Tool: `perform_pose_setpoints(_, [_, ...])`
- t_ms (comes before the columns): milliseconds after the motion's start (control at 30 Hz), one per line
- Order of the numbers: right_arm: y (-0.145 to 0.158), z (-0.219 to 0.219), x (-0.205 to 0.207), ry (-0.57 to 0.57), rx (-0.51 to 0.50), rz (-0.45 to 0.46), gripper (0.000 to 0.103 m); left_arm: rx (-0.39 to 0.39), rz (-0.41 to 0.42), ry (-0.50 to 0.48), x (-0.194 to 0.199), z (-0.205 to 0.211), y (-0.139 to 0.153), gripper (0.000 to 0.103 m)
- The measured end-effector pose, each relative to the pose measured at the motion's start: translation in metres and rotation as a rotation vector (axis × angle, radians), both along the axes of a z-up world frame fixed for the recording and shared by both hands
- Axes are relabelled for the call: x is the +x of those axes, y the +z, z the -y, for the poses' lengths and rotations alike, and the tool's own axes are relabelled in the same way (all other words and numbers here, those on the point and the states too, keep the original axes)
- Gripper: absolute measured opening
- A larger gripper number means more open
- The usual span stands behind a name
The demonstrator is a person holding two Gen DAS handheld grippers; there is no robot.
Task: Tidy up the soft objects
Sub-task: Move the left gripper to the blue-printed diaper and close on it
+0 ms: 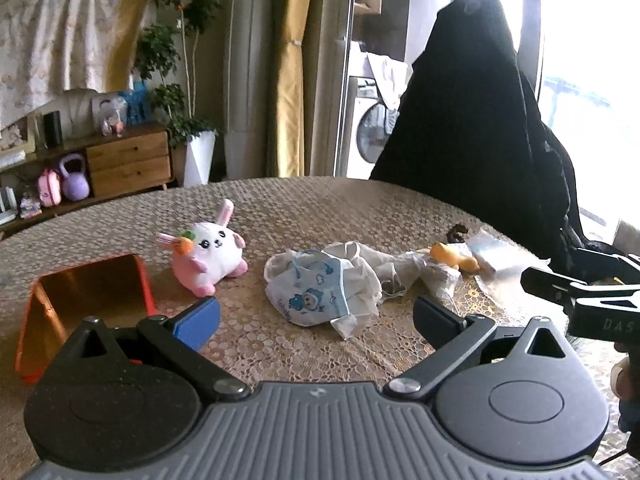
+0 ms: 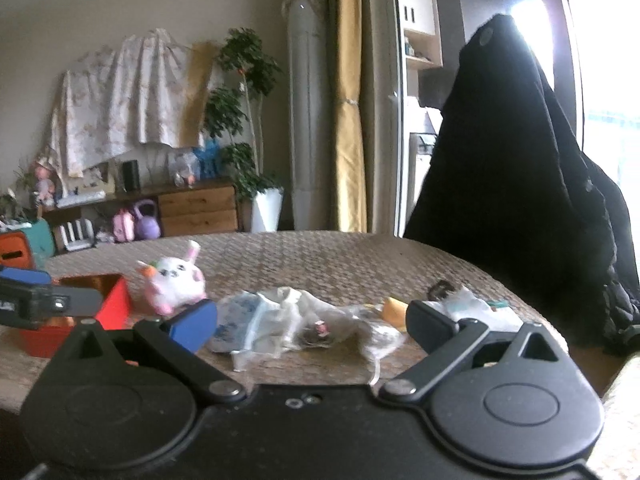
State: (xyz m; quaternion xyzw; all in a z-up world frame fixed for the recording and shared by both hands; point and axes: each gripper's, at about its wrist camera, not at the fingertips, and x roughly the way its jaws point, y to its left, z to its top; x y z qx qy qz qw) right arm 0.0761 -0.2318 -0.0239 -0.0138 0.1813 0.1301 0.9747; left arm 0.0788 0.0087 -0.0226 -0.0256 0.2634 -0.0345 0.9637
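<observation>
Living room behind, lace-covered counter (image 1: 304, 208) in front, soft stuff scattered on it. Left gripper (image 1: 316, 316) has jaws spread wide, nothing between them; right gripper (image 2: 310, 322) likewise wide and empty.

Risks, as a judgement: the printed cloth (image 1: 316, 292) is tangled with a crumpled white bag (image 1: 360, 264) and thin plastic, so a pinch could drag the whole heap or catch the lace cover with it. The orange plush (image 1: 454, 256) lies half buried in wrappers, easy to miss or grab with trash. The red bin (image 1: 84, 292) looks light and could tip if bumped by the left jaw, which sits just beside its rim.

Cloth pile lies ahead of the left jaws, roughly centred between them, apart from both pads. Bunny plush (image 1: 212, 258) sits upright beyond the blue pad (image 1: 200, 322), between bin and pile, outside the gap.
</observation>
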Motion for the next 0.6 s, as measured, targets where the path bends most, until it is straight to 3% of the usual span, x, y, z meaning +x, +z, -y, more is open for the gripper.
perform_pose_setpoints(400, [-0.041,0.024,0.074,-0.025,-0.074,-0.122,0.100,-0.083,-0.108,0.028,0.083,-0.011,-0.032,0.103])
perform_pose_setpoints(600, [-0.053,0.031,0.108,-0.019,-0.098,-0.139,0.099,-0.027,-0.119,0.030,0.116,0.002,-0.047,0.103])
